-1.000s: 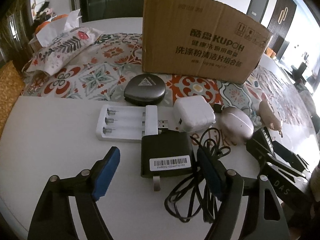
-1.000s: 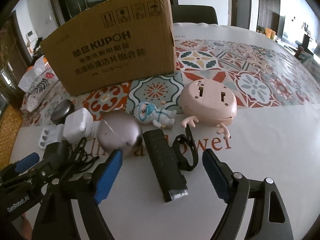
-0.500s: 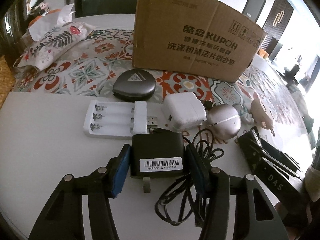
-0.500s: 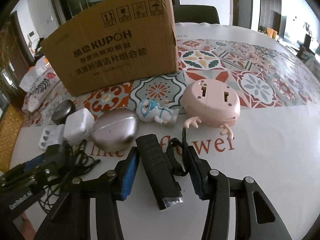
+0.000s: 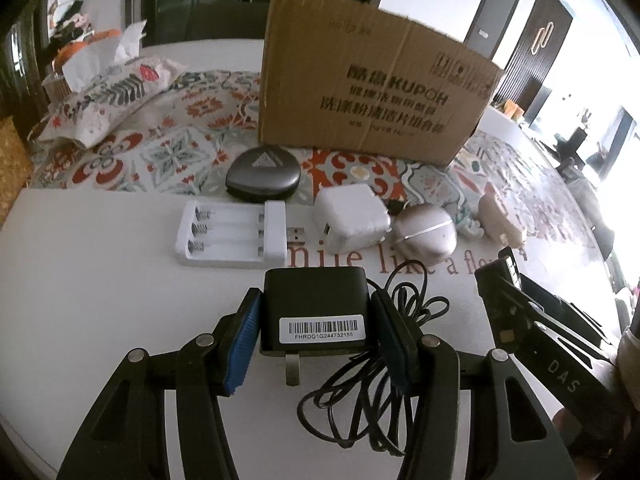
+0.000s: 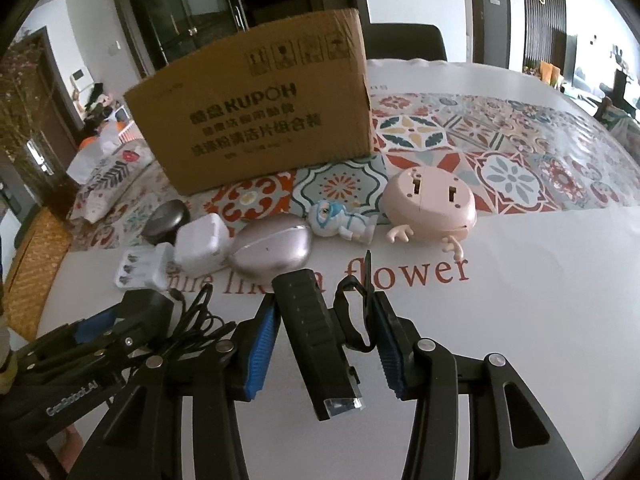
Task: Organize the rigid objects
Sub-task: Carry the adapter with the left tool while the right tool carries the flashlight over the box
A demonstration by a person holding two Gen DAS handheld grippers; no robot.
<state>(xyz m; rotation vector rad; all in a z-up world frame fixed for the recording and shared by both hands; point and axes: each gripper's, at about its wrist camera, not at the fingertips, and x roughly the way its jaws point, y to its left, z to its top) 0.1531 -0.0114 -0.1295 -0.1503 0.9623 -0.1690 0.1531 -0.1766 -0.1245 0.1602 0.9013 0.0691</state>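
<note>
Gripping two items at once.
Left gripper (image 5: 316,336) clamps black charger (image 5: 315,308); right gripper (image 6: 326,346) clamps black bike light (image 6: 316,336).

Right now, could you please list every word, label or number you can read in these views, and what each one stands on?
"KUPOH": cardboard box; the Chinese lines beneath are too blurred to read, and handling symbols sit above.
"FHRDG1G244732155": barcode sticker on the black power adapter.
"like a flower", red, partly covered: tablecloth.
"DAS": right tongs.
"GenRobot.AI": left tongs.
</note>
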